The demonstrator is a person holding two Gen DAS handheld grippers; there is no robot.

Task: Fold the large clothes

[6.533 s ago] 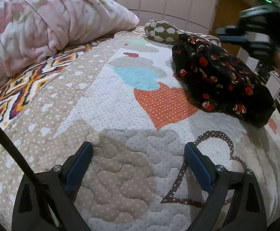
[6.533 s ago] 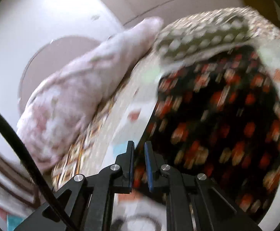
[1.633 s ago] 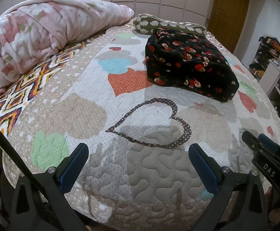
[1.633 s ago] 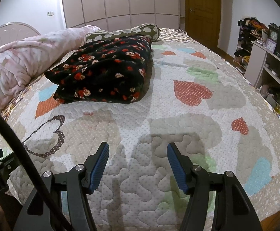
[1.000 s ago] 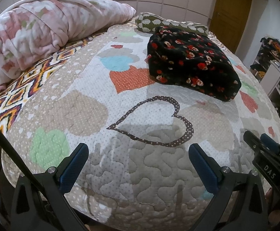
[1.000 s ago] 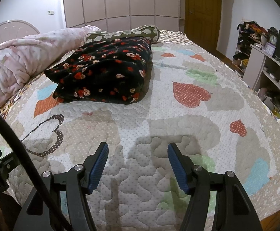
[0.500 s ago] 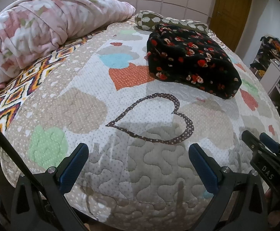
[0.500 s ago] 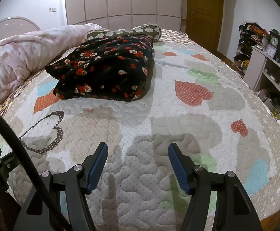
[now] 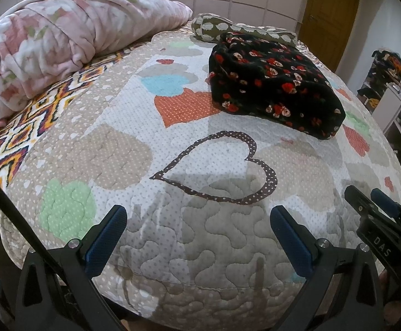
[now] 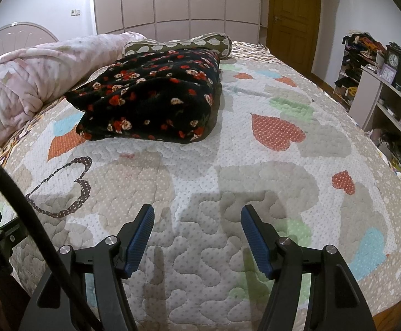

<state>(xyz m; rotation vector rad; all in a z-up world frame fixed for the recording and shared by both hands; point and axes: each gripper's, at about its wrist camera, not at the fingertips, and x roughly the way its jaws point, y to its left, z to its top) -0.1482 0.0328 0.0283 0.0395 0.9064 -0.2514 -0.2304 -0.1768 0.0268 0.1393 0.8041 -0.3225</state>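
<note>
Two grippers at the near edge of the bed, both empty. Left gripper (image 9: 199,230) has its fingers (image 9: 105,241) spread wide over the quilt (image 9: 228,251), nothing between them. Right gripper (image 10: 197,234) likewise has its fingers (image 10: 255,241) apart, only quilt in the gap, and its tip shows just right of the left one in the left wrist view. Brown dotted heart outline (image 9: 219,171) lies on the quilt just beyond the left gripper. Folded black floral garment (image 10: 150,99) sits past that heart, toward the far side of the bed, well apart from both grippers, resting flat on the quilt. Olive patterned pillow (image 10: 178,44) is right behind the garment, touching its far edge. Pink fluffy blanket (image 9: 62,49) is bundled left of the garment. Wardrobe doors (image 10: 172,0) and a wooden door (image 10: 292,19) stand behind the bed.
</note>
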